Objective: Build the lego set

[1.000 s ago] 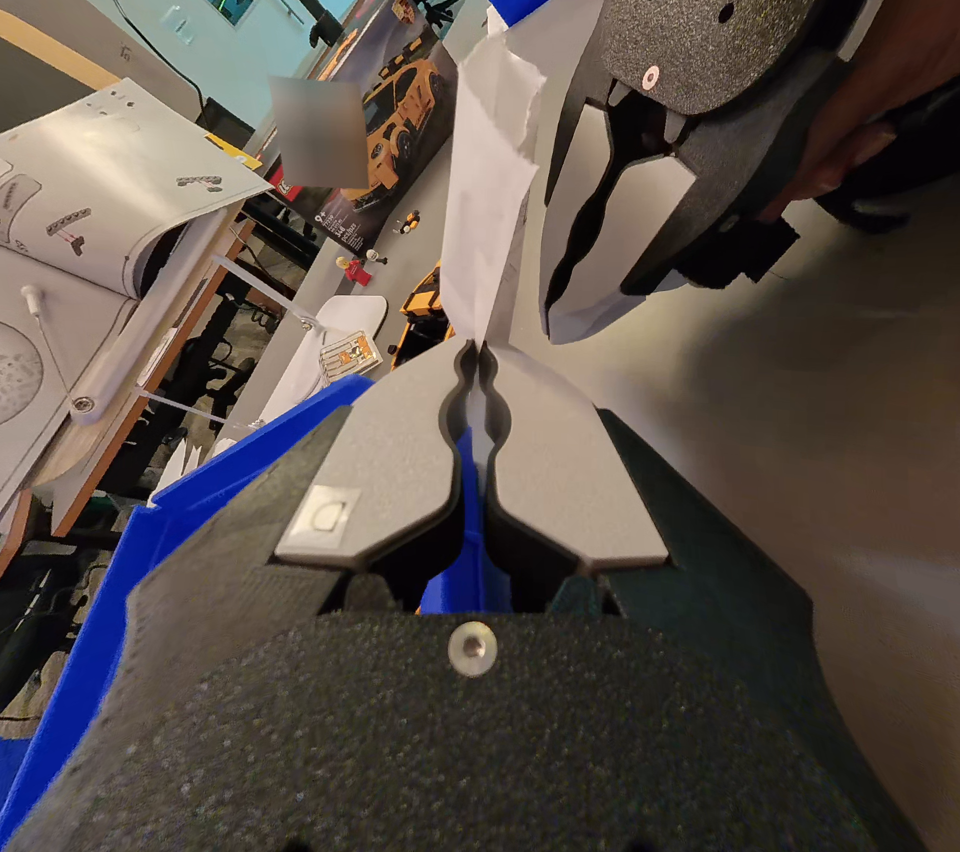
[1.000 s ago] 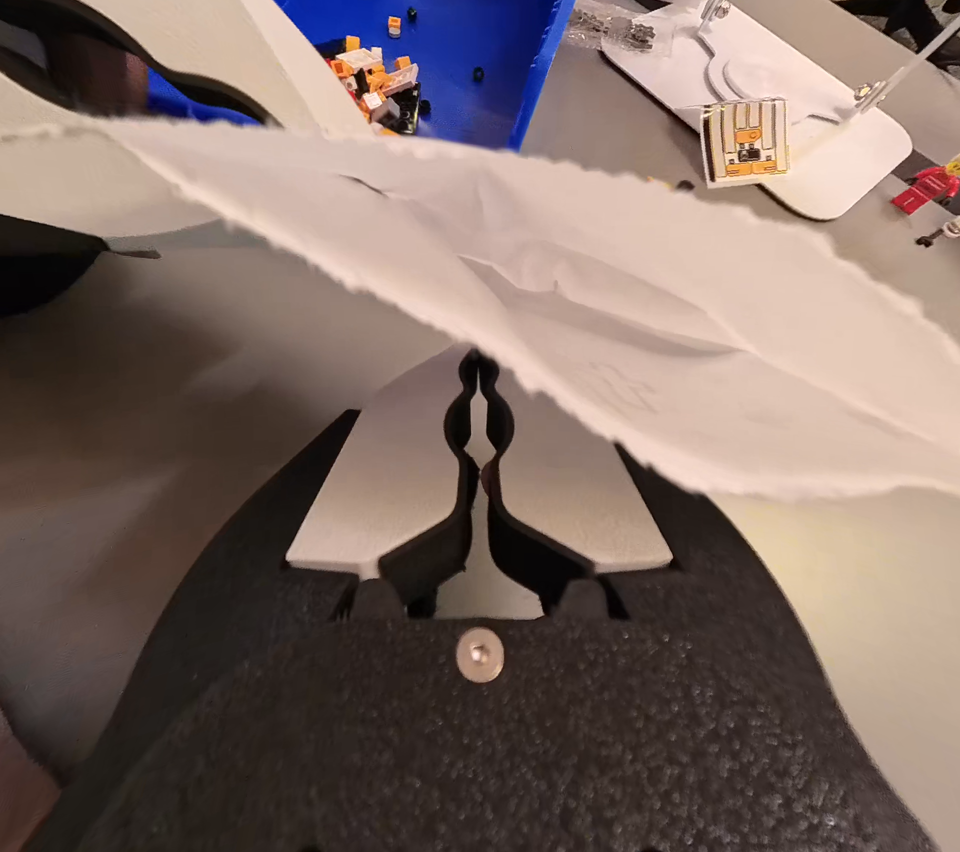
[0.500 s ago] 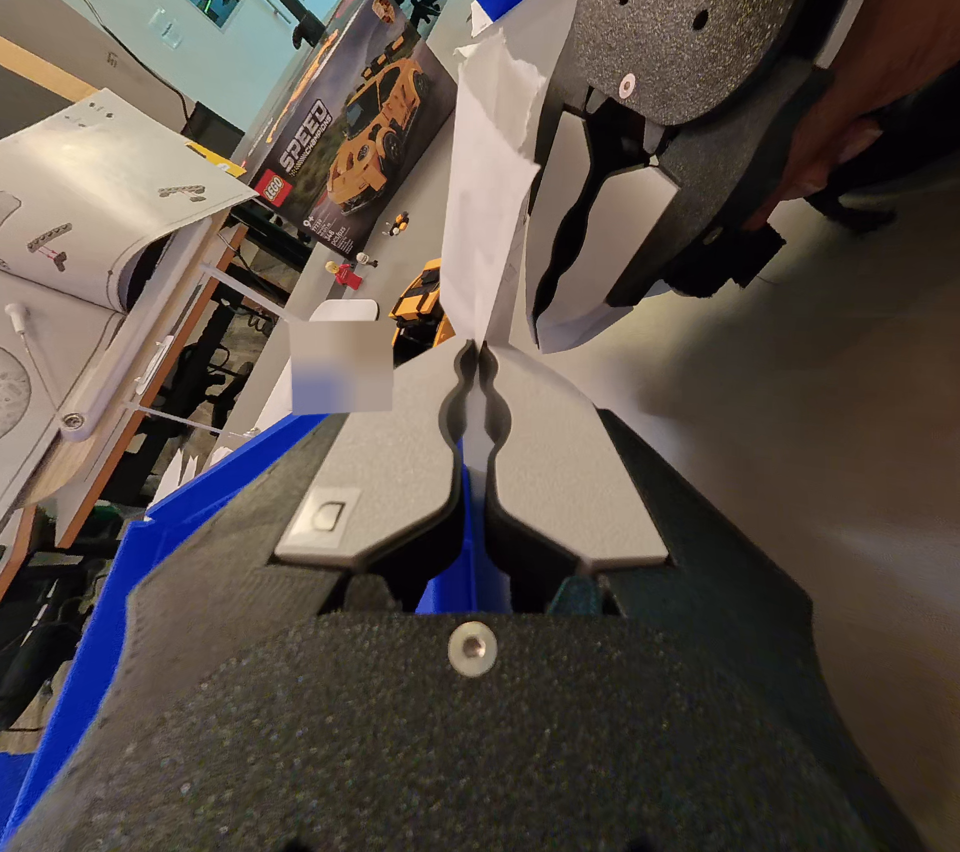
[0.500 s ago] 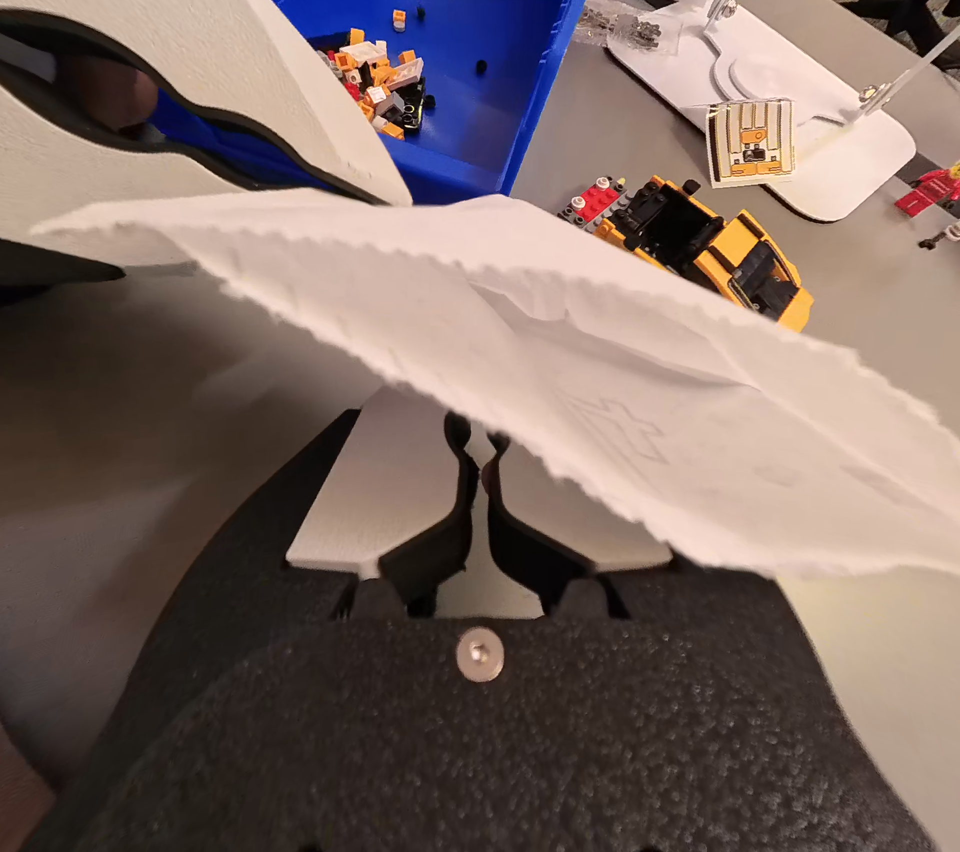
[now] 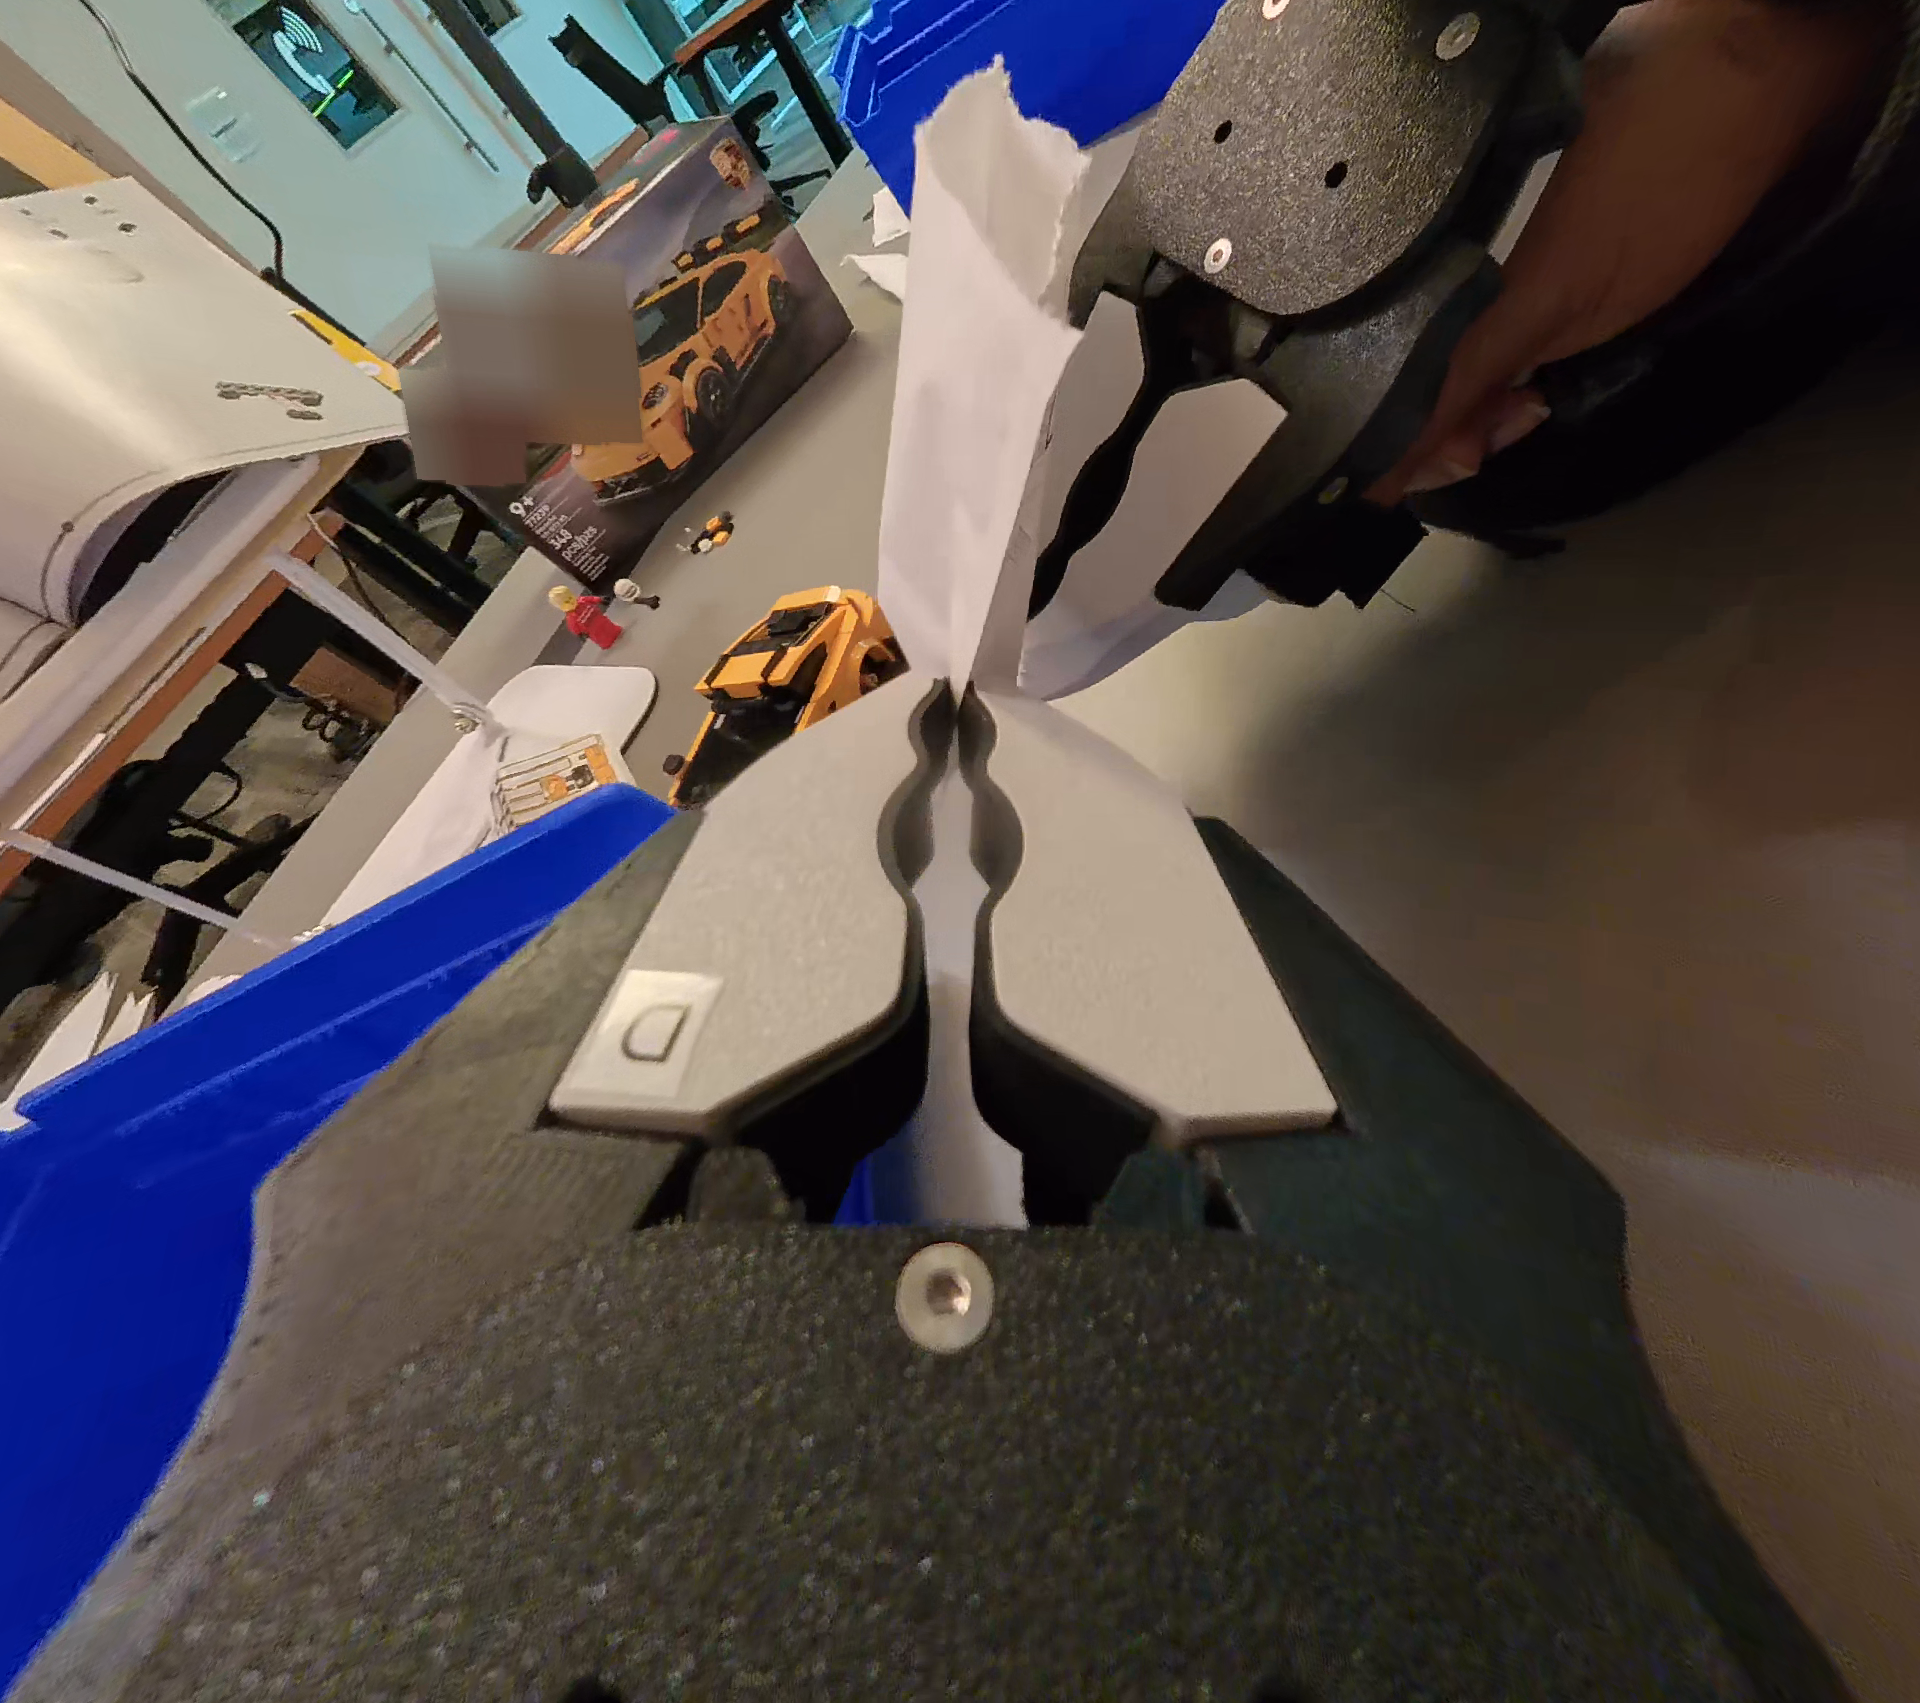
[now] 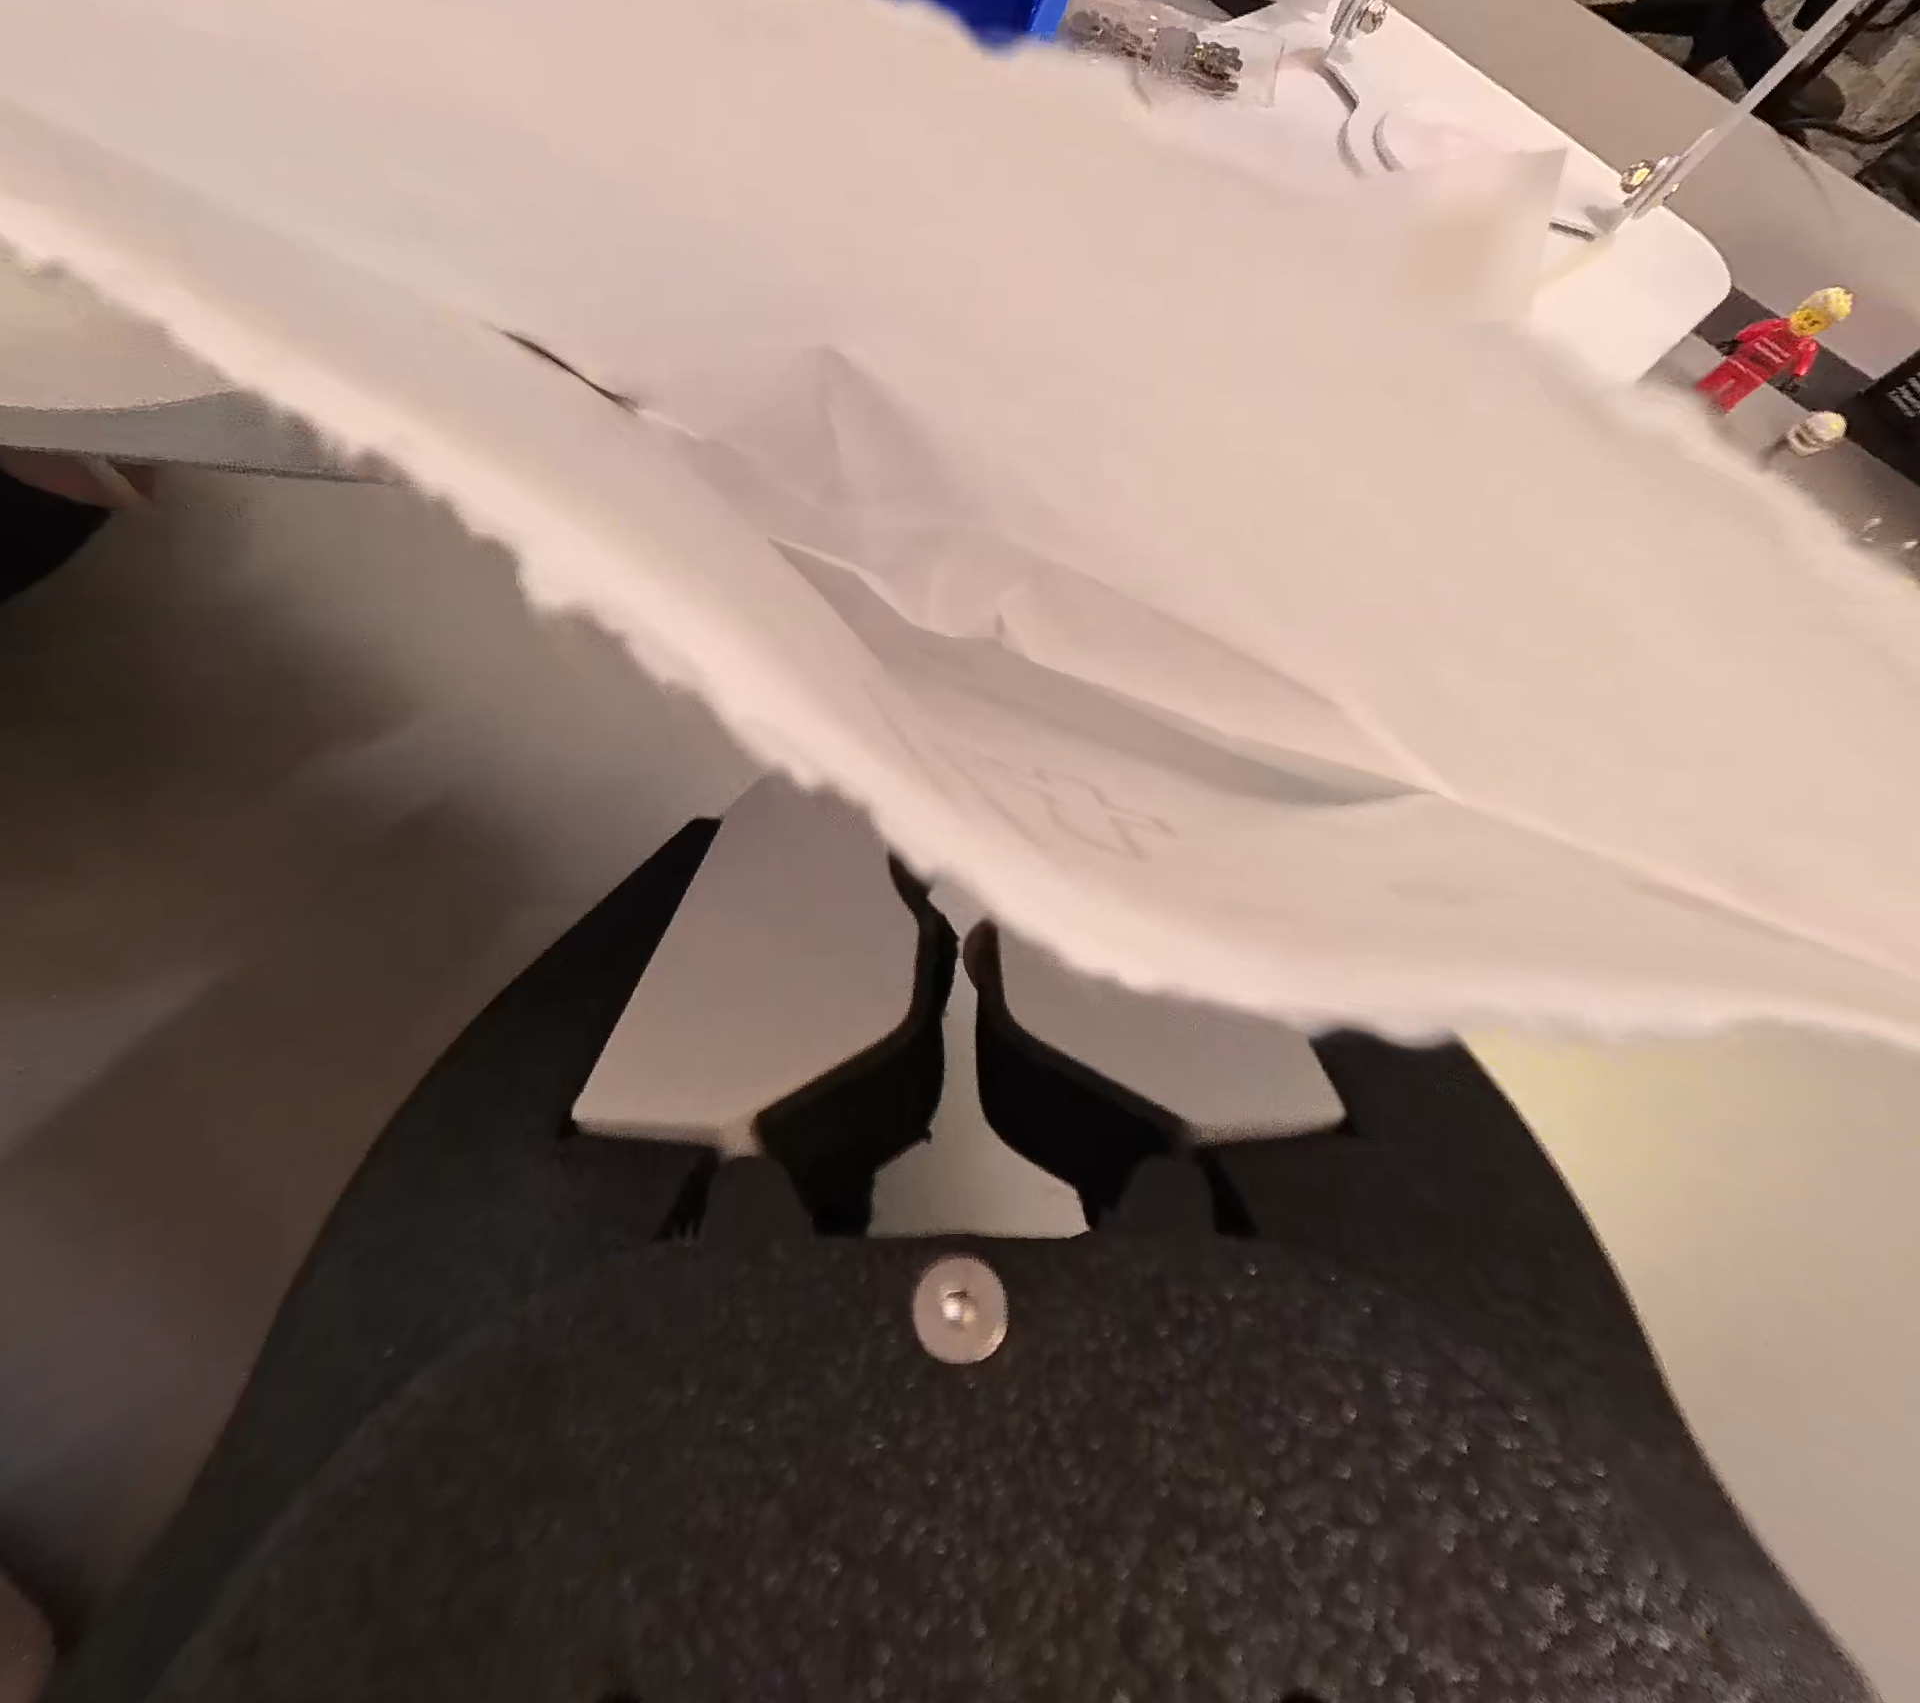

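The left gripper (image 5: 954, 697) is clenched on one end of a white paper bag (image 5: 971, 427), and the right gripper (image 5: 1049, 573) pinches the same bag (image 6: 1039, 427) from the other side. Beyond the left gripper's tips, on the grey table (image 5: 1507, 822), sits the part-built yellow lego car (image 5: 790, 666), with a blue bin (image 5: 312, 1030) just to their left and a red minifigure (image 6: 1766, 360) farther off.
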A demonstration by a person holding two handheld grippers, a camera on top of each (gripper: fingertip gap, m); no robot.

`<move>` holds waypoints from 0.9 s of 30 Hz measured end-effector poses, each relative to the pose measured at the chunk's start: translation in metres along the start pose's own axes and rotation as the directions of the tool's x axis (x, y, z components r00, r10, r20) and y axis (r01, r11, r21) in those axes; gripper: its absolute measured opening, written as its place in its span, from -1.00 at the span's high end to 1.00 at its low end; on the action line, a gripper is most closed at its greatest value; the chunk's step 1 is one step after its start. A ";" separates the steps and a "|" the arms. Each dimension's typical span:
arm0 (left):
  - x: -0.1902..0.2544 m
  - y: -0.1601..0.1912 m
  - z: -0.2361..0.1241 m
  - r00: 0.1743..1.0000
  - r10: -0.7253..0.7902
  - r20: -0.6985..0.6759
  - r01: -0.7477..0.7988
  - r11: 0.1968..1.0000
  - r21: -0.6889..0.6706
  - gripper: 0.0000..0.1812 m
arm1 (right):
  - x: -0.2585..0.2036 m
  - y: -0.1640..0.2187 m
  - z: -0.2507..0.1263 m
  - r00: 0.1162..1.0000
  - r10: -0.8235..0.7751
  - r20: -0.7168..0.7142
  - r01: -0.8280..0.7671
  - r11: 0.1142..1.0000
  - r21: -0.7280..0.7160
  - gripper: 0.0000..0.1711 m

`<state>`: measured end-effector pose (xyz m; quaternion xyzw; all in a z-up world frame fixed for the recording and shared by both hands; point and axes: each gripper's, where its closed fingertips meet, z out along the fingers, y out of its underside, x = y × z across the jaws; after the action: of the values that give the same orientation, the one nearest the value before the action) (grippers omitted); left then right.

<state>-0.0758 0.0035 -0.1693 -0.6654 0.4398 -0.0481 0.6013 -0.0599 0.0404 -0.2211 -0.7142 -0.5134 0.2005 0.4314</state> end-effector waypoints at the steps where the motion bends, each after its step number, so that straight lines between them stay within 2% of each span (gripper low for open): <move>1: 0.000 0.000 0.000 1.000 -0.003 -0.003 0.003 1.000 0.004 0.99 | 0.001 0.000 -0.001 1.000 -0.001 -0.004 0.001 1.000 0.000 1.00; 18: 0.000 0.002 0.001 0.999 0.039 0.010 -0.039 0.999 0.022 0.98 | 0.002 -0.001 -0.006 0.999 -0.027 -0.022 0.027 1.000 0.010 1.00; 21: -0.001 0.002 -0.001 1.000 0.001 0.004 -0.001 1.000 0.024 0.98 | 0.002 0.000 -0.008 0.999 -0.032 -0.012 0.032 0.999 0.018 1.00; 27: -0.001 -0.002 -0.009 0.986 -0.145 -0.077 0.149 0.987 0.055 0.99 | 0.022 -0.004 -0.031 0.995 -0.100 0.020 0.096 0.987 0.128 0.81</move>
<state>-0.0806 -0.0028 -0.1648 -0.6751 0.4097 -0.1299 0.5996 -0.0311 0.0480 -0.1977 -0.6564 -0.5397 0.2207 0.4786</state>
